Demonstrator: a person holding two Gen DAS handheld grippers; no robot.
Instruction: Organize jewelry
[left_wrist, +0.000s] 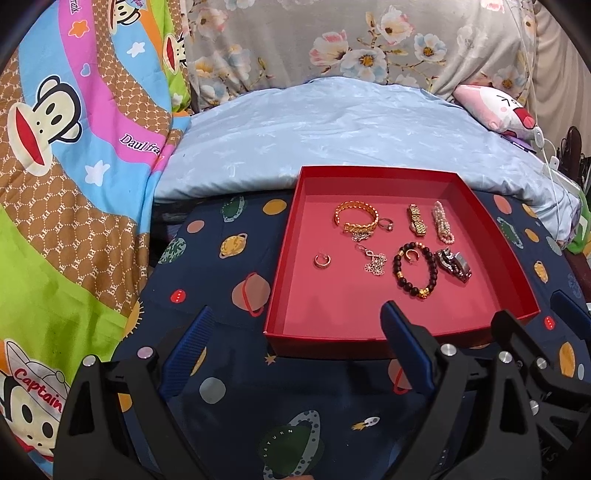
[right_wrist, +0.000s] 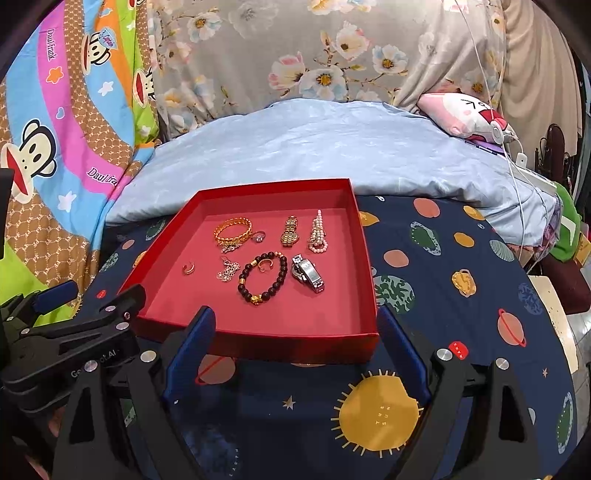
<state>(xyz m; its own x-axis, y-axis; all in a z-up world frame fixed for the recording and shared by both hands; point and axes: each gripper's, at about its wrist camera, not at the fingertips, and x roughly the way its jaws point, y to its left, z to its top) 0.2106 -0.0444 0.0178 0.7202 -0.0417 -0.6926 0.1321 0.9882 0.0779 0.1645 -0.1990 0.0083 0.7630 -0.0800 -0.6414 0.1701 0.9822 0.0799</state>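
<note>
A red tray (left_wrist: 491, 236) (right_wrist: 364, 258) lies on the navy planet cloth and holds several jewelry pieces: a gold bangle (left_wrist: 356, 216) (right_wrist: 232, 229), a small ring (left_wrist: 385, 224), a gold watch (left_wrist: 416, 219) (right_wrist: 290, 230), a pearl bracelet (left_wrist: 442, 227) (right_wrist: 318, 232), a dark bead bracelet (left_wrist: 415, 269) (right_wrist: 263, 277), a silver watch (left_wrist: 453, 264) (right_wrist: 307, 272), a silver earring (left_wrist: 373, 260) and a gold ring (left_wrist: 322, 260) (right_wrist: 188, 268). My left gripper (left_wrist: 297, 325) is open and empty before the tray's near left corner. My right gripper (right_wrist: 295, 325) is open and empty at the tray's near wall.
A light blue quilt (left_wrist: 314, 125) lies behind the tray. A cartoon monkey blanket (left_wrist: 74, 147) covers the left. A pink plush pillow (right_wrist: 461, 114) and white cables (right_wrist: 517, 155) sit at the back right. The planet cloth (right_wrist: 461, 277) spreads right of the tray.
</note>
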